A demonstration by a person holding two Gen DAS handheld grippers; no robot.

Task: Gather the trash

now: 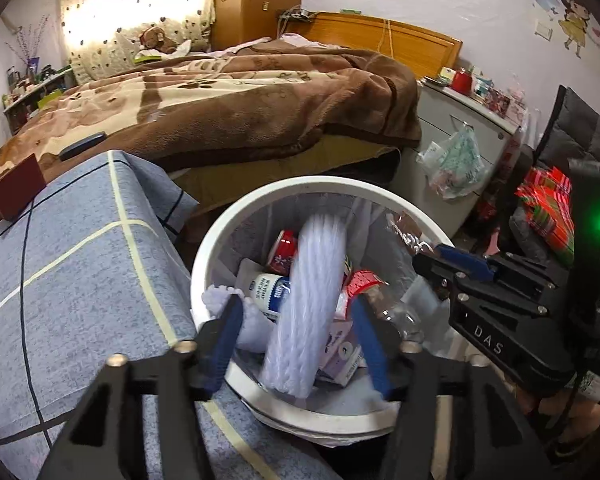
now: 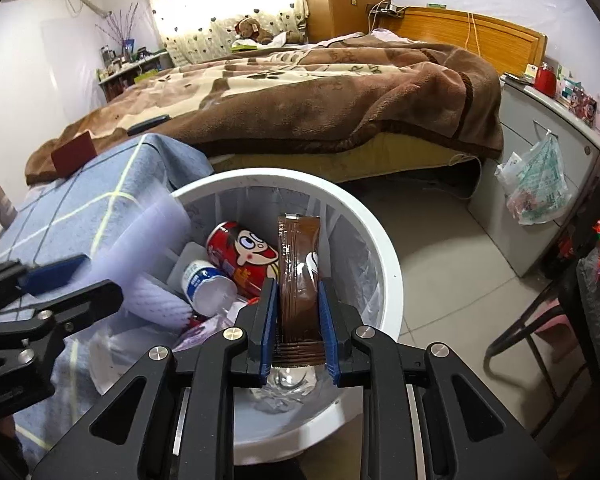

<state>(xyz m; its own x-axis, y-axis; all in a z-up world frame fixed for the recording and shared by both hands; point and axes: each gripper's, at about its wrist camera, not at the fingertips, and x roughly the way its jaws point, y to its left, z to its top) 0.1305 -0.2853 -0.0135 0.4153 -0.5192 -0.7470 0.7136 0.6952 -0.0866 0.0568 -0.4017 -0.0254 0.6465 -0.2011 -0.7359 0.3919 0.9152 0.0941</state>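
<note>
A white round trash bin with a clear liner stands beside the bed. Inside lie a red can, a clear plastic bottle, a white foam net and paper scraps. My left gripper hangs open above the bin; a white foam net sleeve, blurred by motion, falls between its fingers without touching them. My right gripper is shut on a brown sachet, held upright over the bin. It also shows in the left wrist view.
A table with a blue checked cloth touches the bin's left side. A bed with a brown blanket lies behind. A grey cabinet with a hanging plastic bag stands right. A dark chair is near right.
</note>
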